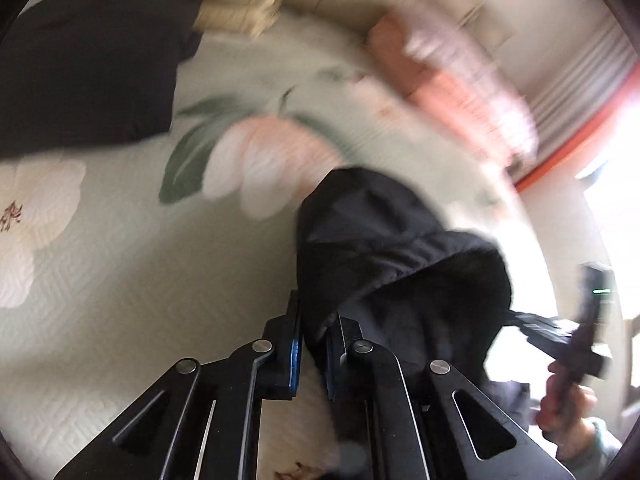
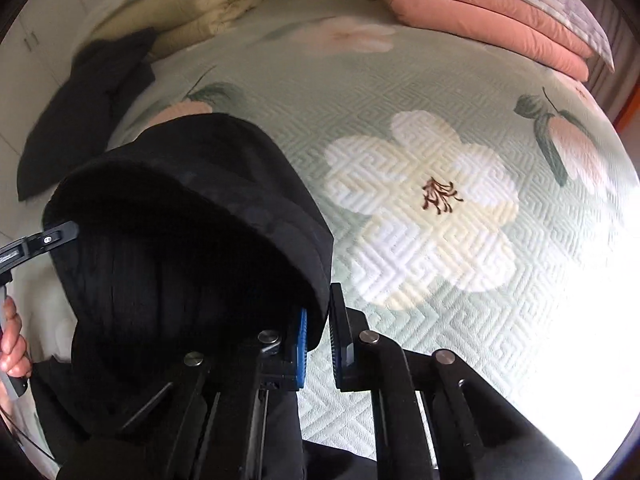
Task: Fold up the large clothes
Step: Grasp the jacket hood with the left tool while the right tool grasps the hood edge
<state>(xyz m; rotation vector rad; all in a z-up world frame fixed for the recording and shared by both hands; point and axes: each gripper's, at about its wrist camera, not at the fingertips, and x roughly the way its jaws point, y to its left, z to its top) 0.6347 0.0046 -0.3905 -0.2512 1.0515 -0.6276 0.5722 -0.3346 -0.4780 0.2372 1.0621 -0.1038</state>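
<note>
Both grippers pinch the same black garment [image 1: 380,248] and hold it above a bed covered by a pale green floral quilt [image 1: 132,264]. The left gripper [image 1: 314,344] has its blue-padded jaws clamped narrowly on a bunched fold. The right gripper [image 2: 318,344] likewise grips the cloth's edge, the fabric draping to its left.

Only the left wrist view shows the person's right hand [image 1: 568,404] on its handle at the lower right; it is blurred throughout. Only the right wrist view shows sharply the large white flower [image 2: 424,208] in the quilt's middle, the stacked pink bedding [image 2: 480,12] at the far right corner, and the person's left hand [image 2: 14,344]. A second dark garment [image 2: 88,112] and folded cream bedding [image 2: 192,4] lie at the far left edge.
</note>
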